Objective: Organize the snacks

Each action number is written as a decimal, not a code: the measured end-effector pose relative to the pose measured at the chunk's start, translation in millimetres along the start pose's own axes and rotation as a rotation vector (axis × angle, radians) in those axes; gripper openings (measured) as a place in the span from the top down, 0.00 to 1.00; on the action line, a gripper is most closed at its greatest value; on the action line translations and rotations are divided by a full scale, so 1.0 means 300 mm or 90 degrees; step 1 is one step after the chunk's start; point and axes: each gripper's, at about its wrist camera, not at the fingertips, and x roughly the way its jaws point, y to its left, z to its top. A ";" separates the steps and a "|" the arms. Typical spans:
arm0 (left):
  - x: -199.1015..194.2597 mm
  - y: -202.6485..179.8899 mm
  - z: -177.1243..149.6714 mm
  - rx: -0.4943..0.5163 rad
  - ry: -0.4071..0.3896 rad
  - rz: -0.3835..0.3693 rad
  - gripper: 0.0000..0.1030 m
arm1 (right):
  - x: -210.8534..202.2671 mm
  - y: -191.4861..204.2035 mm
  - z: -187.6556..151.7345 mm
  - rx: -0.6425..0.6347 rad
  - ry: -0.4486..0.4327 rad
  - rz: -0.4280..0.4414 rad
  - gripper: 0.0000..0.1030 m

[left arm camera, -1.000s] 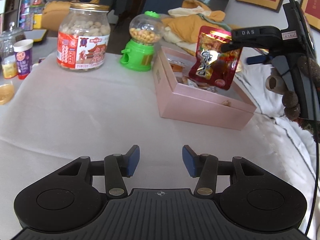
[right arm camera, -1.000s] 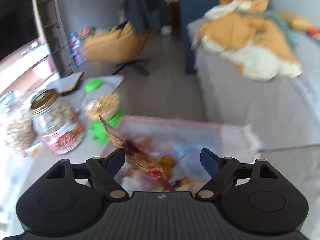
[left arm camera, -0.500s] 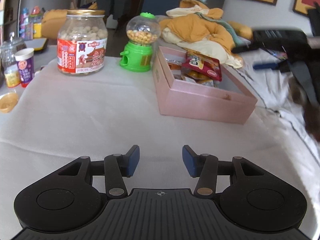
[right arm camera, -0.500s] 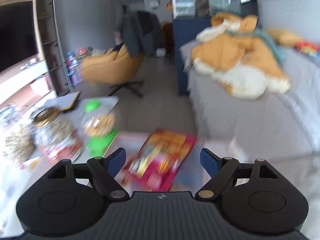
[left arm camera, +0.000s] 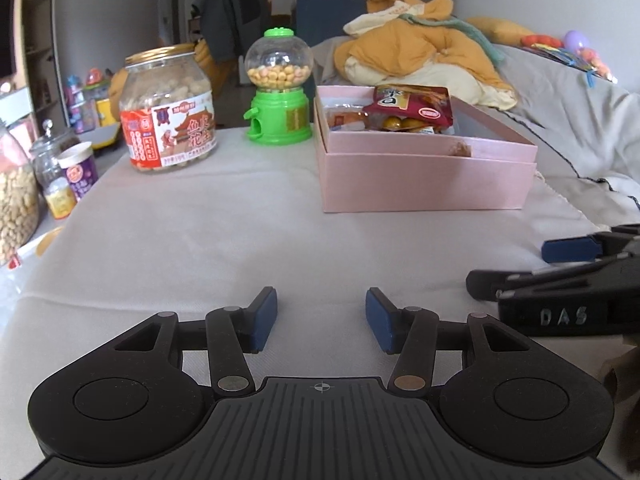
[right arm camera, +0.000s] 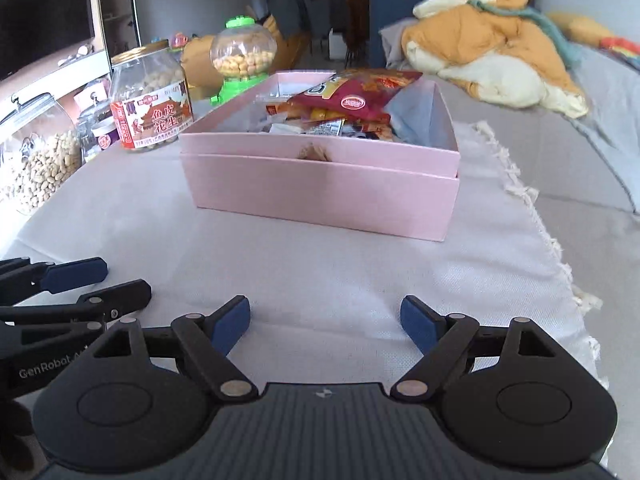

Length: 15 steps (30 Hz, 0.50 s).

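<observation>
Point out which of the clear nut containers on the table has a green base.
The little globe dispenser beside the pink box. It sits on a bright green base with a green cap; the gold-lidded jar has a red label instead.

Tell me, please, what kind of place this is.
Most likely a living room in a home. A sofa with a heaped orange blanket stands behind the cloth-covered table, a television is at the left, and a jacket hangs over a chair.
</observation>
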 end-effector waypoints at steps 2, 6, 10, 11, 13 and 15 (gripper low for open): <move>-0.008 -0.014 -0.008 -0.003 0.000 0.005 0.47 | -0.012 0.009 -0.010 -0.002 0.003 -0.019 0.12; -0.022 -0.052 -0.021 0.021 -0.006 0.030 0.48 | -0.020 -0.023 -0.033 0.034 0.012 -0.026 0.04; -0.021 -0.057 -0.022 0.019 -0.008 0.029 0.48 | -0.029 -0.020 -0.072 0.029 -0.027 -0.038 0.03; -0.020 -0.054 -0.022 0.015 -0.008 0.026 0.48 | -0.031 -0.019 -0.076 0.031 -0.031 -0.040 0.03; -0.020 -0.054 -0.022 0.012 -0.008 0.024 0.48 | -0.029 -0.022 -0.077 0.034 -0.032 -0.044 0.00; -0.019 -0.052 -0.022 0.013 -0.008 0.025 0.48 | -0.028 -0.026 -0.075 0.039 -0.031 -0.042 0.00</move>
